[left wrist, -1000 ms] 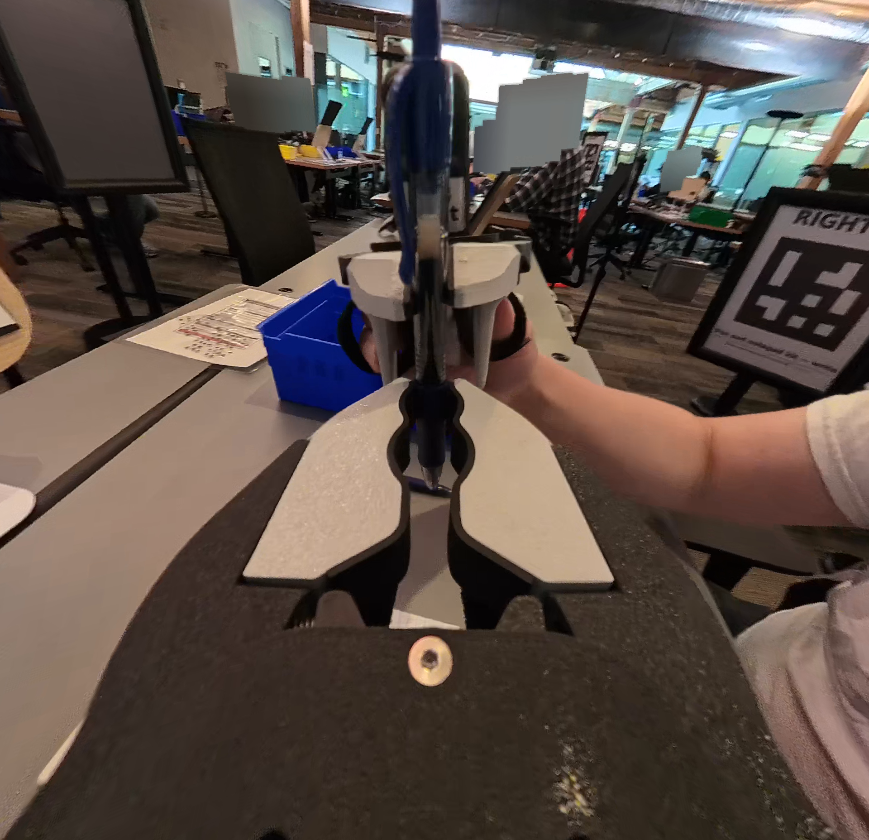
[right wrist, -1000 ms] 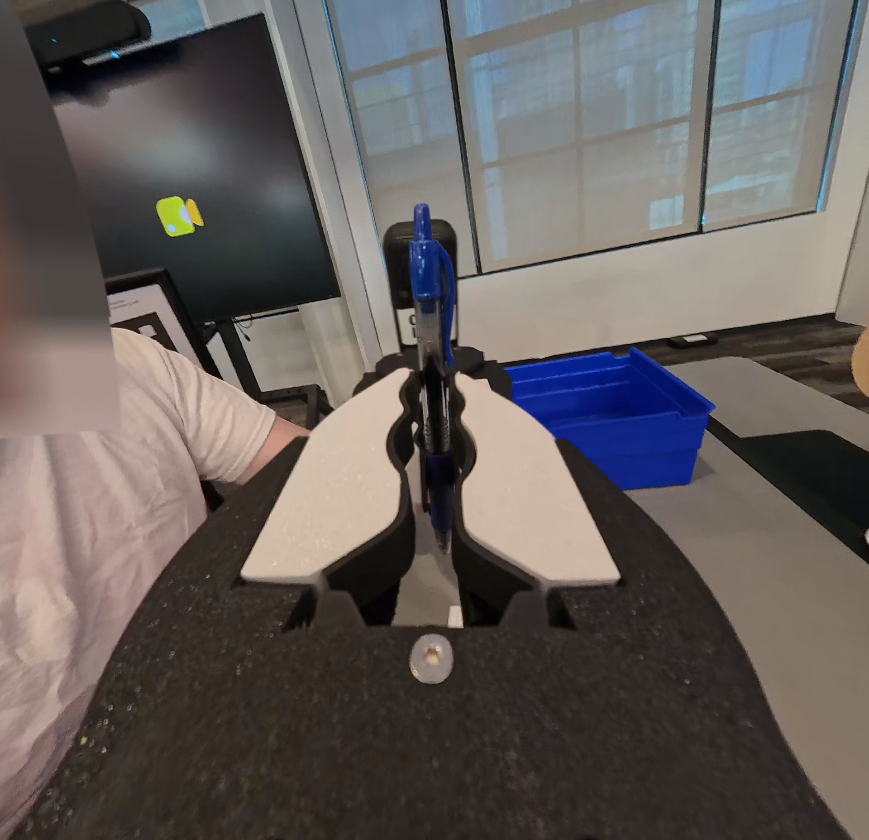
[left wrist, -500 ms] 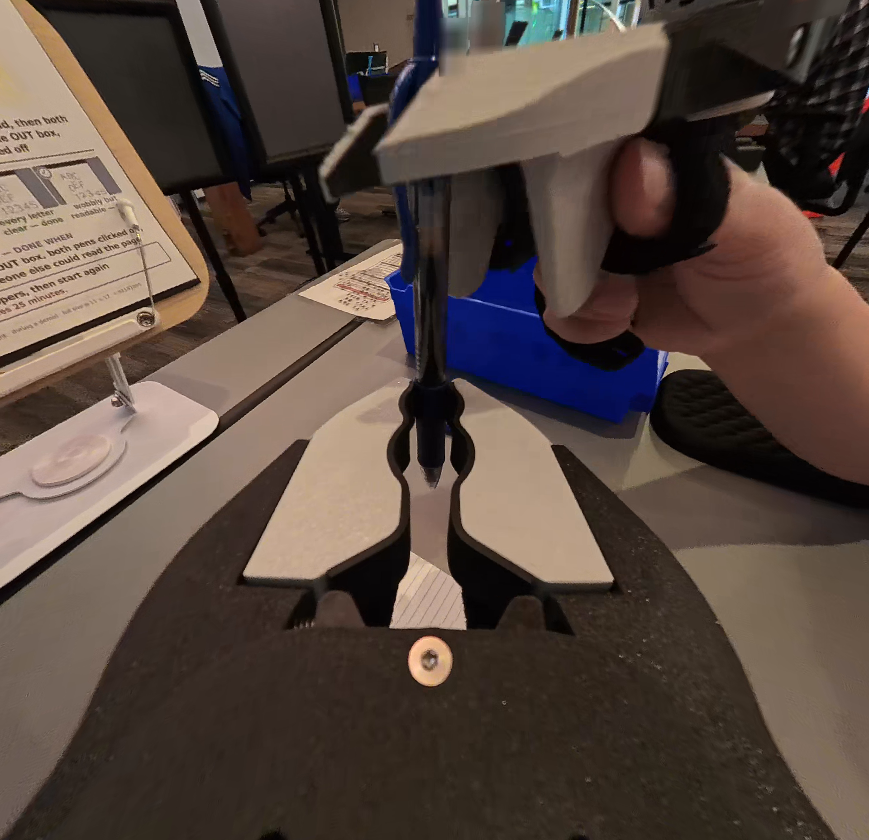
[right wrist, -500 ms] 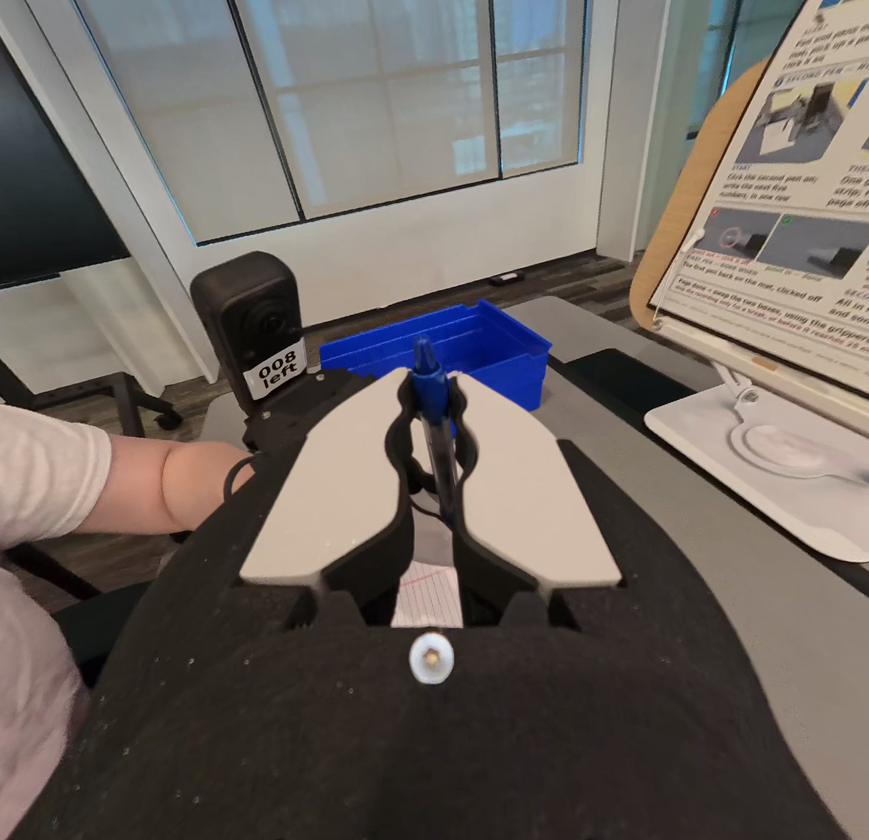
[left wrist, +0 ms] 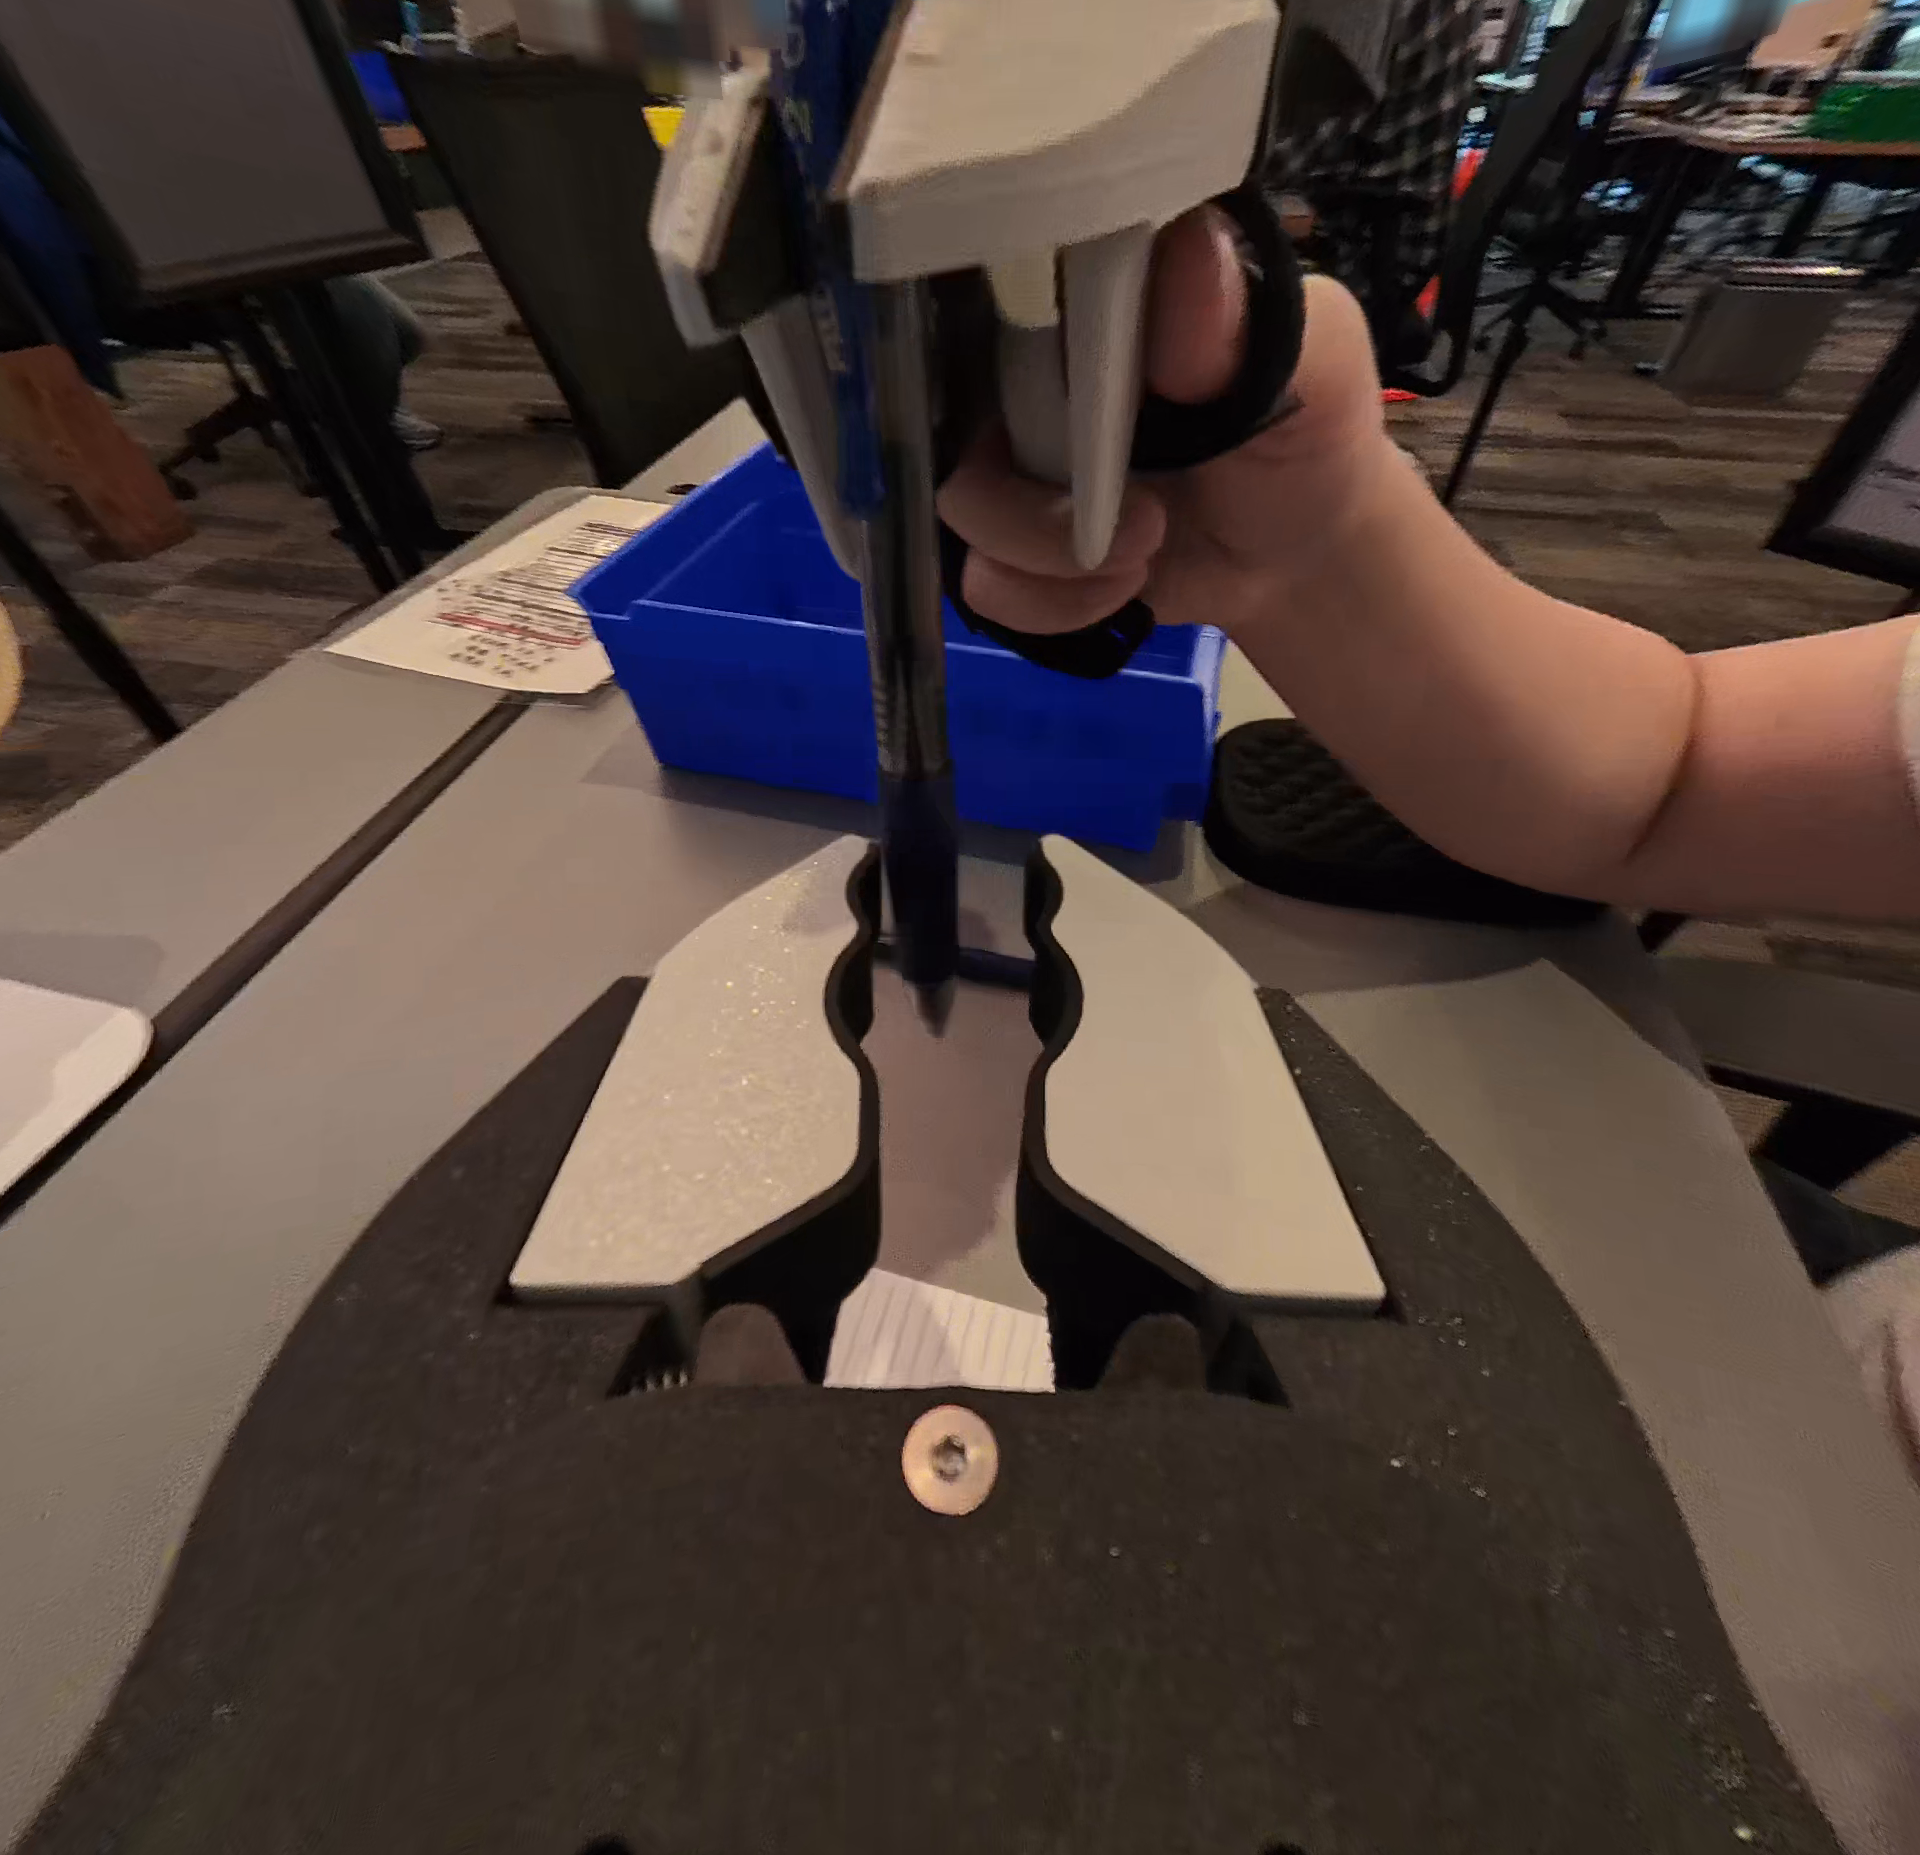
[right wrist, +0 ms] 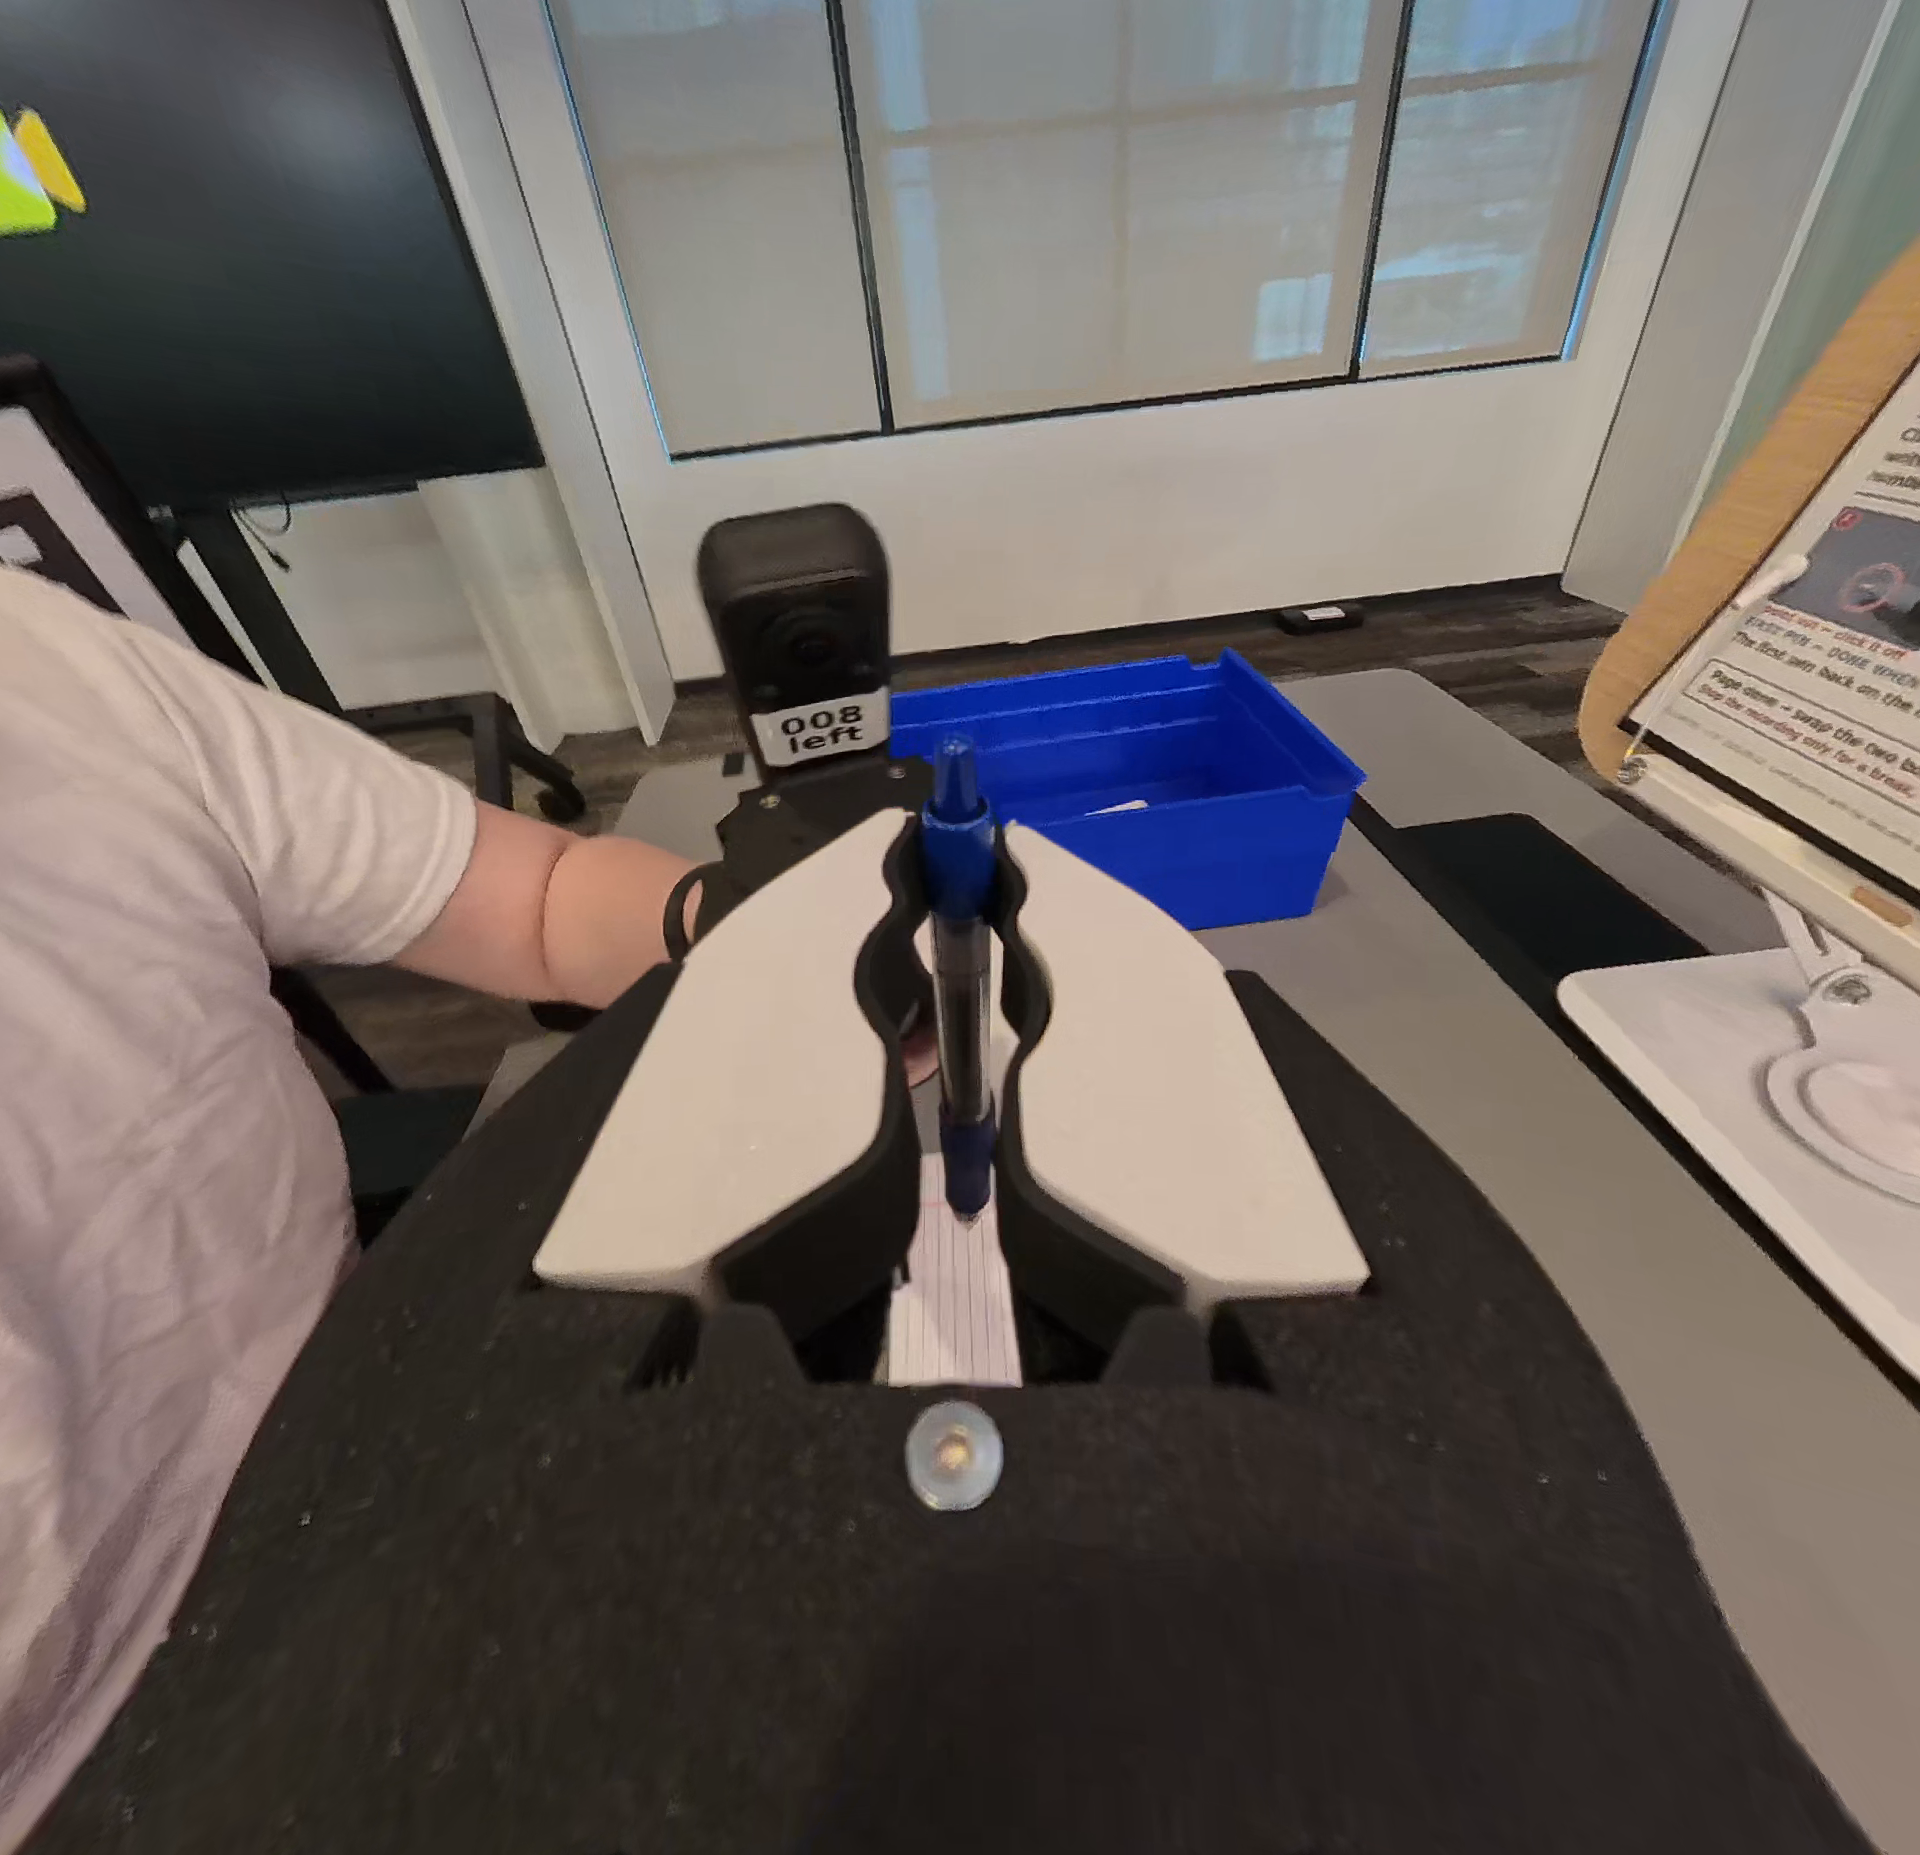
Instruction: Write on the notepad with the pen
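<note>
My right gripper (right wrist: 958,849) is shut on a blue pen (right wrist: 961,1026) and holds it upright, clicker end up. The pen's tip hangs just above a white lined notepad (right wrist: 951,1317), seen between the fingers. In the left wrist view the right gripper (left wrist: 821,216), held by a hand, grips the pen (left wrist: 914,662) from above. My left gripper (left wrist: 951,901) is open low over the grey table, its fingers on either side of the pen's tip without touching it. A corner of the notepad (left wrist: 935,1338) shows at the base of its fingers.
A blue bin (left wrist: 935,683) stands on the table behind the pen, with a printed sheet (left wrist: 509,610) to its left and a black pad (left wrist: 1330,818) to its right. An instruction board (right wrist: 1818,662) on a white base (right wrist: 1766,1078) stands at the right. A small blue object (left wrist: 997,964) lies behind the pen's tip. The tips of one gripper are about 9 centimetres away from the tips of the other.
My left gripper has opened and let go of the pen's tip end. The right gripper still holds the pen and has tilted down, so the tip is now over the notepad.
</note>
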Tool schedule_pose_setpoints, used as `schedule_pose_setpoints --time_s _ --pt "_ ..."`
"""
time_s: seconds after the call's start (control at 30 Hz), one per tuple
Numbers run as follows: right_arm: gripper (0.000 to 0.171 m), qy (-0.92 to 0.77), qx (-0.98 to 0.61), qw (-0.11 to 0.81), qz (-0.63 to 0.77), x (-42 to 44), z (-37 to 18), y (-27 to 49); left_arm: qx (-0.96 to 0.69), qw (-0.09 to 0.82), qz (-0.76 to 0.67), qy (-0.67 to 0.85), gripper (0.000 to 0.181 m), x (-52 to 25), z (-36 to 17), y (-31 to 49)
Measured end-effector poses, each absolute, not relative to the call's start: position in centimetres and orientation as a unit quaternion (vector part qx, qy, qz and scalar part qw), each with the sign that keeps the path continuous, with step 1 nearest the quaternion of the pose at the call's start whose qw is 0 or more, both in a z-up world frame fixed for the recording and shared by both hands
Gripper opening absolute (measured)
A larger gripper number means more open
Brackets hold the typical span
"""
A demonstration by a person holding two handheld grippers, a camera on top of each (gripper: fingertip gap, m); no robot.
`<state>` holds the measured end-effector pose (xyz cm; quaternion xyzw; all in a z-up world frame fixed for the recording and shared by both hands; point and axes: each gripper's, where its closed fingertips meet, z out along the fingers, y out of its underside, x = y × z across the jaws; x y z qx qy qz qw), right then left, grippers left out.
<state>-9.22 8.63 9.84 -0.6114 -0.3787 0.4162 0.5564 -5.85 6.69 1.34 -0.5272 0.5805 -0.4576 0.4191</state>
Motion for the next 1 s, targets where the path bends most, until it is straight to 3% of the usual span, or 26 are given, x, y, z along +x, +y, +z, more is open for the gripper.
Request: schedule_pose_setpoints --time_s 0.2,0.3,0.47,0.57,0.6,1.0 --pt "0.010 -0.401 -0.600 0.528 0.448 -9.7 9.8 7.4 -0.513 0.367 -0.492 0.600 0.024 -5.6 0.7 5.1" --pt "0.010 -0.408 -0.592 0.518 0.464 -10.1 9.7 7.0 -0.507 0.371 -0.482 0.610 0.007 -5.6 0.4 4.8" --pt "0.011 -0.384 -0.595 0.529 0.468 -9.7 10.1 7.7 -0.523 0.359 -0.507 0.584 0.006 -5.7 0.8 5.2" --pt "0.040 -0.364 -0.606 0.543 0.453 -9.4 10.1 8.5 -0.527 0.365 -0.523 0.562 0.006 -5.8 1.5 5.7" --pt "0.041 -0.360 -0.606 0.547 0.451 -9.2 10.1 8.7 -0.528 0.366 -0.528 0.555 0.006 -5.9 1.7 5.8" --pt "0.029 -0.327 -0.614 0.532 0.483 -9.5 9.6 9.5 -0.538 0.359 -0.526 0.552 0.006 -5.9 1.5 6.2"
